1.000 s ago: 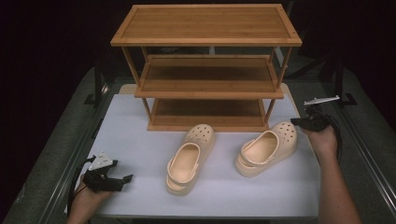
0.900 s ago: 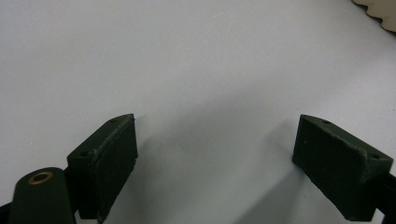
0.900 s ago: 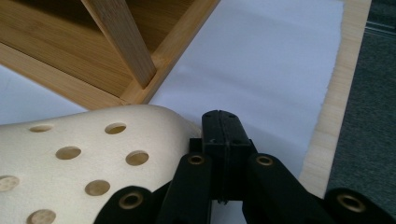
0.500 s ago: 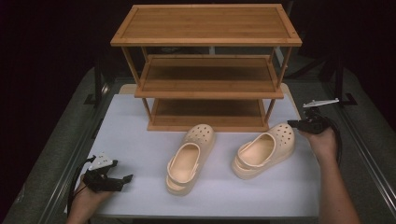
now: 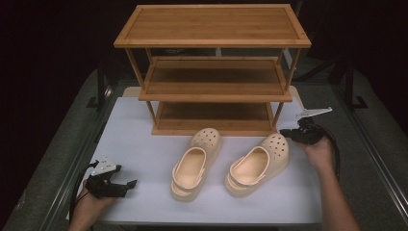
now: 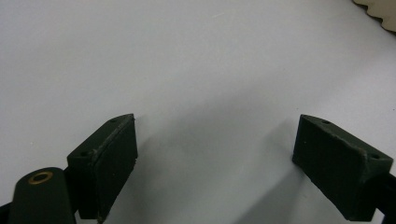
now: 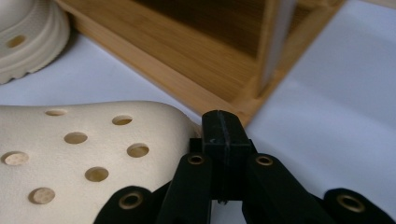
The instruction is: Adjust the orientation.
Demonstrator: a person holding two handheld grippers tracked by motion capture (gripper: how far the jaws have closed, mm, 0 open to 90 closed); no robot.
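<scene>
My left tool (image 5: 126, 183) low over white table (image 5: 144, 130) near front-left corner, jaws spread wide, nothing between them. My right tool (image 5: 287, 133) near table's right edge, jaws pressed together on nothing, tip just beside toe of right clog (image 5: 260, 162); touching or not, cannot tell. Left clog (image 5: 196, 162) at table middle, toe toward wooden three-tier rack (image 5: 212, 67) standing at back edge. Both clogs just in front of rack's bottom shelf.
</scene>
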